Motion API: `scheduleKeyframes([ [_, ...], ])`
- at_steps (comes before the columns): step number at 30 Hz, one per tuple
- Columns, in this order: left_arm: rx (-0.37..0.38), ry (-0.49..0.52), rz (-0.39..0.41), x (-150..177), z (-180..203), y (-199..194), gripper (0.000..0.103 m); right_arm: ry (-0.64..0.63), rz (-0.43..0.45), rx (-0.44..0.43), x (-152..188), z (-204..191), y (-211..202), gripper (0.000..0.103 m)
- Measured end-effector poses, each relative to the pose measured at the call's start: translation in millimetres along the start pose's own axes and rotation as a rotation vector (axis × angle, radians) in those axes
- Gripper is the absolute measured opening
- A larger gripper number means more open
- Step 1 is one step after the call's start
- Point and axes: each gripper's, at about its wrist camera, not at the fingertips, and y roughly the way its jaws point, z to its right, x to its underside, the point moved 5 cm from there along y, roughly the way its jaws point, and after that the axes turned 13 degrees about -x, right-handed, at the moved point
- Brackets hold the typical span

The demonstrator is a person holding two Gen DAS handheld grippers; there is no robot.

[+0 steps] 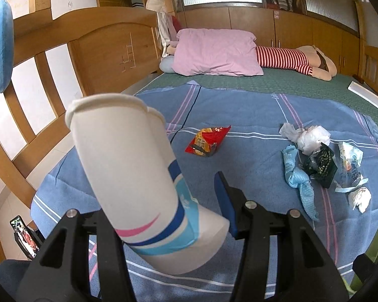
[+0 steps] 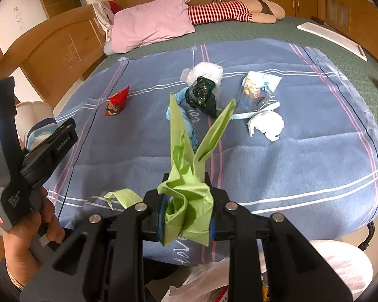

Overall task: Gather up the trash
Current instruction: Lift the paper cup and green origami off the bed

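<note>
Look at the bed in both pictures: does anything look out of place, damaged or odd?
Yes. Litter lies loose on the blue blanket: a red snack wrapper, a dark wrapper, crumpled white tissues and a clear packet. The paper cup in the left gripper is squashed at its rim.

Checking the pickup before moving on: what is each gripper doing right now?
Left gripper: closed on the paper cup.
Right gripper: closed on the crumpled green bag.
</note>
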Motion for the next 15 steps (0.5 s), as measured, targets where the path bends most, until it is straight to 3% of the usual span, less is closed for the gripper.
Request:
scheduleKeyframes([
  [6,0.007,0.001,0.003,0.2,0.3,-0.5,0.052,-0.011,0.035,-0.006,-2.9,-1.5,-14.8,0.026],
  [15,0.057,0.006,0.015,0.1,3.3,-7.8,0.052,-0.052,0.093,0.022,11.0,4.8,-78.7,0.026],
])
